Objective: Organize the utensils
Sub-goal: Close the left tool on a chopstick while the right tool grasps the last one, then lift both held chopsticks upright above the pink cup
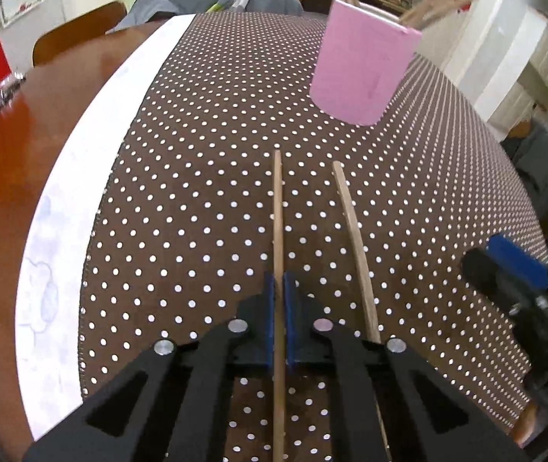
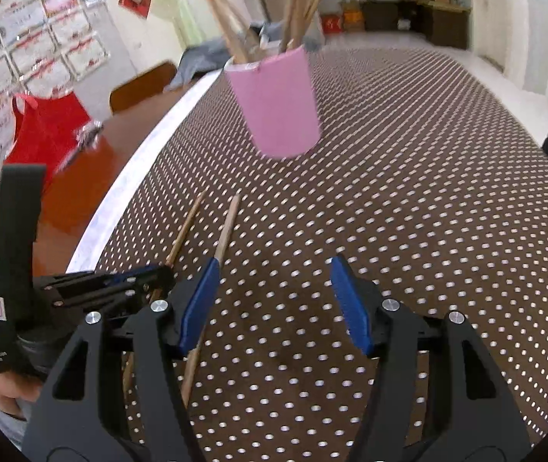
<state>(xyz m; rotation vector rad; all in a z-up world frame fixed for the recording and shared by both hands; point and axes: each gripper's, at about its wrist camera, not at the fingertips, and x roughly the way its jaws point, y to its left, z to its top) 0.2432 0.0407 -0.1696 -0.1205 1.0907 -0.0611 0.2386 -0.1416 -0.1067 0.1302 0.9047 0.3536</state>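
Polka-dot tablecloth [image 1: 197, 177] covers brown table [image 1: 16, 177].

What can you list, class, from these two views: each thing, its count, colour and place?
Cup: one, pink, upright on the cloth, far side.
Sticks in cup: several, wooden, standing in the cup; exact count unclear.
Held chopstick: one, wooden, between the left gripper's fingers.
Loose chopstick: one, wooden, lying on the cloth to the right of the held one.
Cloth: one, brown with white dots, over the table.
White strip: one, along the cloth's left edge.
Table: one, reddish-brown, left of the cloth.
Red bag: one, on the table at left.
Chair: one, brown, beyond the table.
Left gripper: black, blue fingers, shut on the chopstick.
Right gripper: black, blue fingers, open above the cloth.
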